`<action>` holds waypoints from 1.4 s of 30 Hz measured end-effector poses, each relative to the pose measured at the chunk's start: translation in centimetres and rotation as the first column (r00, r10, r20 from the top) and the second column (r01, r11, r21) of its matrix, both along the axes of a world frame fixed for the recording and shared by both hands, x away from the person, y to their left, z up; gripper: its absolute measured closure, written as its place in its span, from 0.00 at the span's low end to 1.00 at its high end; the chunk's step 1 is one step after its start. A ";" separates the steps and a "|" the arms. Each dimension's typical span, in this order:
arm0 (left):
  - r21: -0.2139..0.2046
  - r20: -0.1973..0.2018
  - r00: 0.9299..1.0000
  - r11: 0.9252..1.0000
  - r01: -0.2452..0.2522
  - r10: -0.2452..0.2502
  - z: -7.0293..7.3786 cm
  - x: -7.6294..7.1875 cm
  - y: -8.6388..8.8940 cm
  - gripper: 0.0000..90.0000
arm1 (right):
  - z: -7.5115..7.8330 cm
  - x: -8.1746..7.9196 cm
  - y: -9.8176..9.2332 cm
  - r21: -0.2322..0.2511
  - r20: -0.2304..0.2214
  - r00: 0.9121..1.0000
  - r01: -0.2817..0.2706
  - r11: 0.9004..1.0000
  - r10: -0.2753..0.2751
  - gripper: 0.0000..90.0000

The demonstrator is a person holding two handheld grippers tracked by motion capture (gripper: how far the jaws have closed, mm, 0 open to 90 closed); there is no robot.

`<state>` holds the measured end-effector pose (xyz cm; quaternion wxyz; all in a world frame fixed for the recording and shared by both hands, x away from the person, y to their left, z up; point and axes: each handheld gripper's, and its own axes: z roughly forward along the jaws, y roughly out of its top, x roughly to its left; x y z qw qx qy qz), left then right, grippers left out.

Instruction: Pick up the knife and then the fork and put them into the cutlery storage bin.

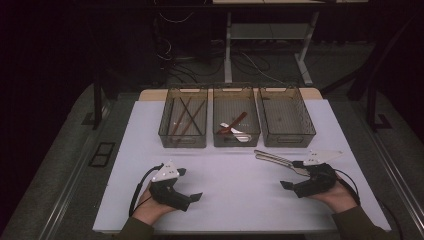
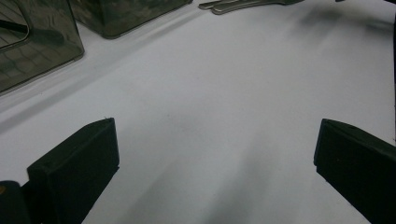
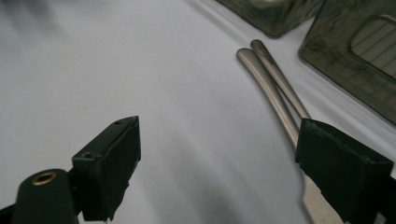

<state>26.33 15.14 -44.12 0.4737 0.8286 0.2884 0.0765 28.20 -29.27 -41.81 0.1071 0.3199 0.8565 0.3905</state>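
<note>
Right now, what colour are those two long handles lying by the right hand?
Silvery brushed metal handles, clearest in the right gripper view.

Three smoked bins [image 1: 286, 137] along the white table [image 1: 225, 200], chopsticks [image 1: 186, 117] (left bin), spoons [image 1: 235, 129] in the middle.

Both grippers black, two blocky jaws each; left gripper [image 1: 187, 192] carries a grey three-cornered plate [image 1: 166, 172], black cable [image 1: 136, 192] looping near the wrist; right gripper [image 1: 294, 175] same plate, cable; brass-coloured insert [image 3: 44, 177] beside its jaw; olive sleeves [image 1: 356, 222].
</note>
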 end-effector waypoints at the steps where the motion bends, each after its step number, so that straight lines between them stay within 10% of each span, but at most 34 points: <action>1: 0.004 0.000 1.000 1.000 0.002 -0.002 0.0 0.0 0.0 0.00 | 0.1 0.2 0.0 -0.005 -0.003 1.000 0.003 1.000 -0.003 0.16; 11: 0.012 -0.004 1.000 1.000 0.014 -0.014 -0.3 0.1 -0.2 0.00 | 0.9 2.4 -1.1 -0.006 -0.015 1.000 0.000 1.000 0.000 0.17; 26: 0.017 -0.002 1.000 1.000 0.018 -0.018 -0.3 0.1 0.0 0.00 | 1.6 6.6 -0.5 -0.158 -0.113 0.992 -0.081 0.984 0.063 0.40; 35: 0.016 -0.004 1.000 1.000 0.025 -0.025 -0.4 0.1 -0.1 0.00 | 2.1 8.1 0.8 -0.290 -0.164 0.980 -0.154 0.945 0.109 0.55; 42: 0.015 -0.005 1.000 0.999 0.030 -0.030 -0.4 0.1 -0.1 0.00 | 1.8 8.6 1.9 -0.400 -0.193 0.970 -0.215 0.891 0.147 0.65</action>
